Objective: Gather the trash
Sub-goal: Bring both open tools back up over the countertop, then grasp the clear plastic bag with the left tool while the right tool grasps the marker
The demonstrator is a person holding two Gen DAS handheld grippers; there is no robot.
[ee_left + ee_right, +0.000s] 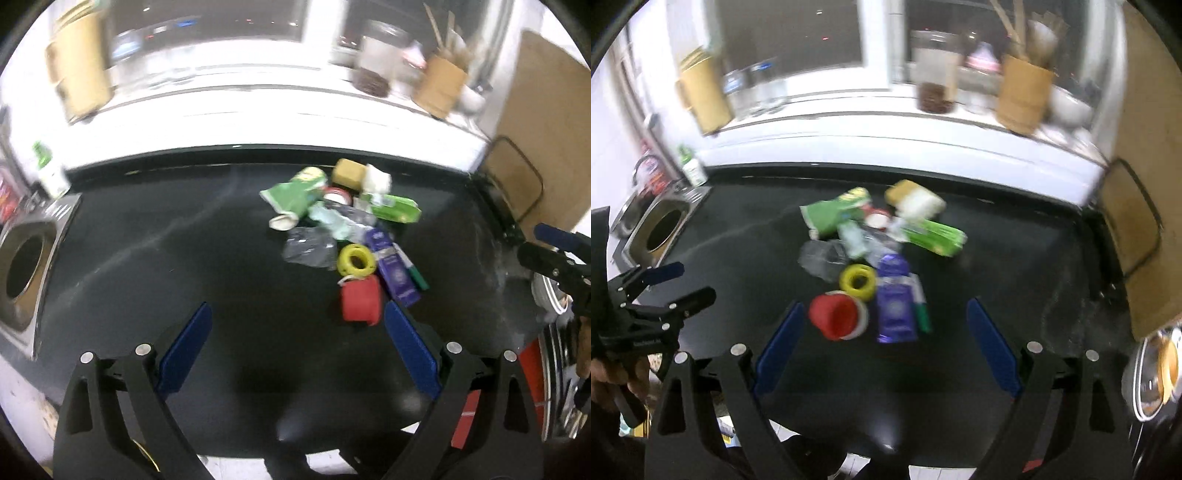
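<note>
A home kitchen, by the look of it. There's a dark, glossy countertop (1015,258) with a stainless steel sink unit with a round opening (665,229) at its left end, and a green-capped white bottle (691,166) standing beside it. Along the back, a white sill (849,129) under a dark window (790,33) carries a tan wooden utensil holder full of sticks and spoons (1023,92), a clear glass jar with dark contents (934,77) and a tan box-like container (703,92).

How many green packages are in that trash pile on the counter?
2. One green wrapper lies at the pile's back left; the other green box sits at the right. More may be hidden underneath.
</note>
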